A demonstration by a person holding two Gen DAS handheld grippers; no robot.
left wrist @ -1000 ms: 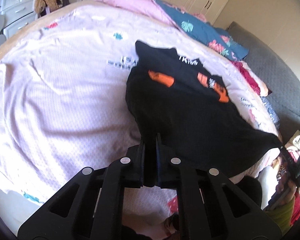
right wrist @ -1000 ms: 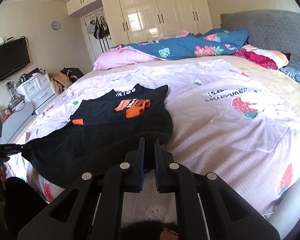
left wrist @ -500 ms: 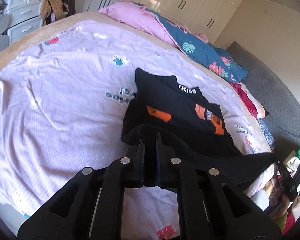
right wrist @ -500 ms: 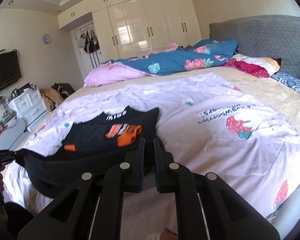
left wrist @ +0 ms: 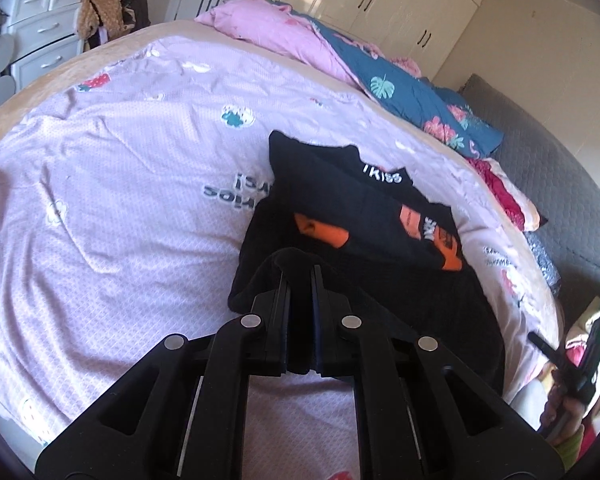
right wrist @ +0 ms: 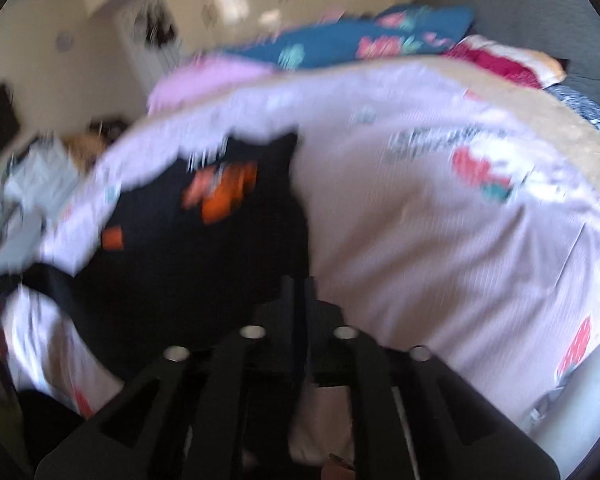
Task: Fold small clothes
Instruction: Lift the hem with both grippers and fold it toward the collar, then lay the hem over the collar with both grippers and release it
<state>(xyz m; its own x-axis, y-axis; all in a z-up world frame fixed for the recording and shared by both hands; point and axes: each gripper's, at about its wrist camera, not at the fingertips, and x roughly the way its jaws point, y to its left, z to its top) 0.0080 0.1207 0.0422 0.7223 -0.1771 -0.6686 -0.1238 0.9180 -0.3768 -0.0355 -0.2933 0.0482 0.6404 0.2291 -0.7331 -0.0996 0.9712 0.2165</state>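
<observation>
A black shirt [left wrist: 364, 216] with orange patches and white lettering lies on the bed, collar end far from me. My left gripper [left wrist: 300, 268] is shut on the shirt's near hem, which is bunched over its fingertips and doubled forward onto the body. The right wrist view is blurred by motion. My right gripper [right wrist: 300, 282] sits at the right edge of the shirt [right wrist: 204, 248], its jaws opening a narrow gap with no cloth clearly between them. In the left wrist view the shirt's edge ends short of the right gripper [left wrist: 536, 338], held in a hand.
The bed carries a lilac printed sheet [left wrist: 112, 208]. A pink quilt [left wrist: 268, 28] and a blue floral quilt [left wrist: 412, 96] are piled at the far side, with red bedding [left wrist: 500, 196] by the grey headboard [left wrist: 560, 168]. White drawers [left wrist: 44, 28] stand at the left.
The hem hung stretched between both grippers; now it is folded forward over the shirt. The left gripper still holds it. The right wrist view swung down and blurred, the cloth no longer reaching that gripper.
</observation>
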